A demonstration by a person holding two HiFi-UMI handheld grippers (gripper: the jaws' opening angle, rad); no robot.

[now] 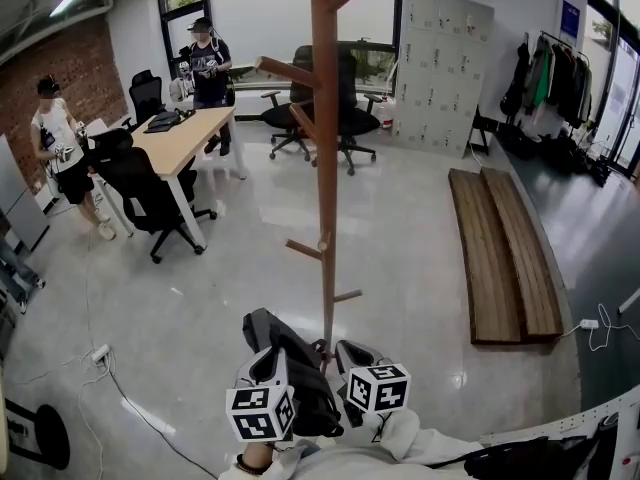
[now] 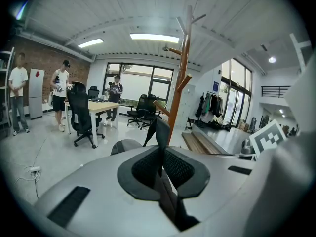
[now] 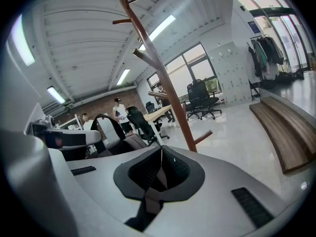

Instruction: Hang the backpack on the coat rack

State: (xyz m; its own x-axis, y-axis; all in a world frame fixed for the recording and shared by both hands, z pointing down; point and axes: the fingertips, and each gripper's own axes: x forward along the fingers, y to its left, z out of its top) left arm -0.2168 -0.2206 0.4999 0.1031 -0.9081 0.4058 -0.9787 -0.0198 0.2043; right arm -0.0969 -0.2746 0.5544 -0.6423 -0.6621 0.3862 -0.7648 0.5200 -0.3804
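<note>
An office with a pale glossy floor. A tall wooden coat rack stands from the centre up to 12 o'clock, its pegs bare. At 3 o'clock two long wooden planks lie side by side. At 10 o'clock is a desk with black chairs and two people nearby. At 1 o'clock stands a bank of white lockers, doors closed. At 2 o'clock a clothes rail holds hanging jackets. At 6 o'clock the dark backpack is held just beside the rack's foot; its contents cannot be seen. The left gripper is pressed together on a black strap. The right gripper pinches a grey strap.
</note>
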